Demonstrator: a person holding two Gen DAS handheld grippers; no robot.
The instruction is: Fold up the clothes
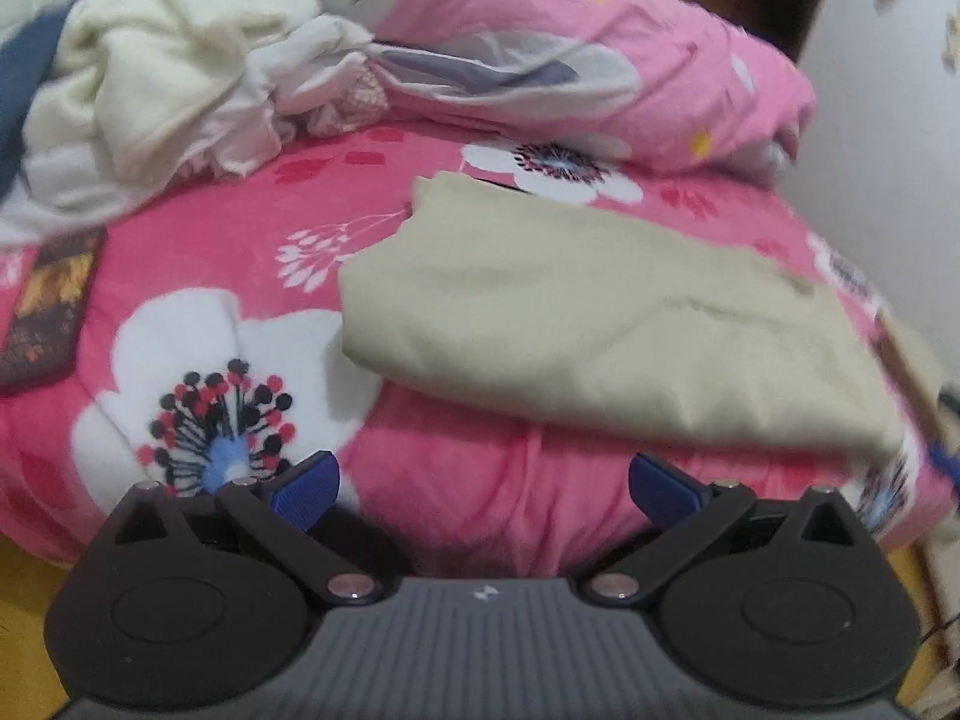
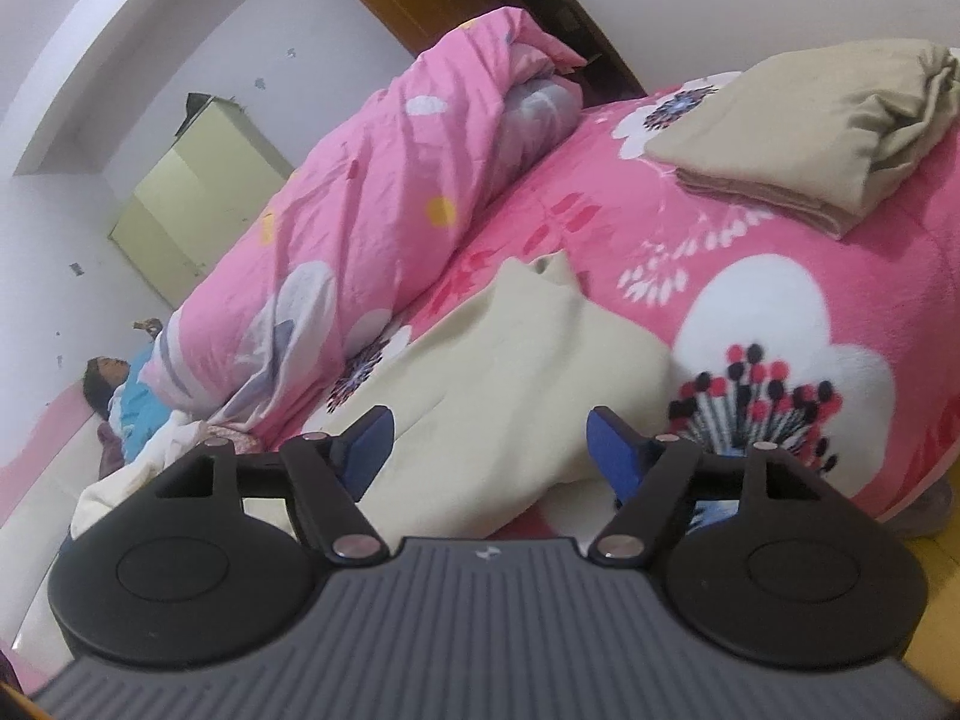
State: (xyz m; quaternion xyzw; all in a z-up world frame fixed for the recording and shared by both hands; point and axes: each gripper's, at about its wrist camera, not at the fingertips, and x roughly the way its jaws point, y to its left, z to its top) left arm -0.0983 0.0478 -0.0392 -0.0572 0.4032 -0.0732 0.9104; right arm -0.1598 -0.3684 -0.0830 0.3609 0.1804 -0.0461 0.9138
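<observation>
fleecy matt bedspread (image 1: 456,480), cloth garment (image 1: 600,324)

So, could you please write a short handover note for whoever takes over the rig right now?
Left gripper: open, empty, above the bed's near edge.
Right gripper: open, empty, over the cream garment.
Done: the beige garment lies folded on the pink blanket.
Left: the cream garment lies loose and unfolded; a pile of crumpled clothes waits further back, beside the rolled quilt.

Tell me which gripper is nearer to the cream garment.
Right. The right gripper is open with the cream garment lying just ahead of it. The left gripper, also open, faces the folded beige garment; the cream one lies far off in the pile.
</observation>
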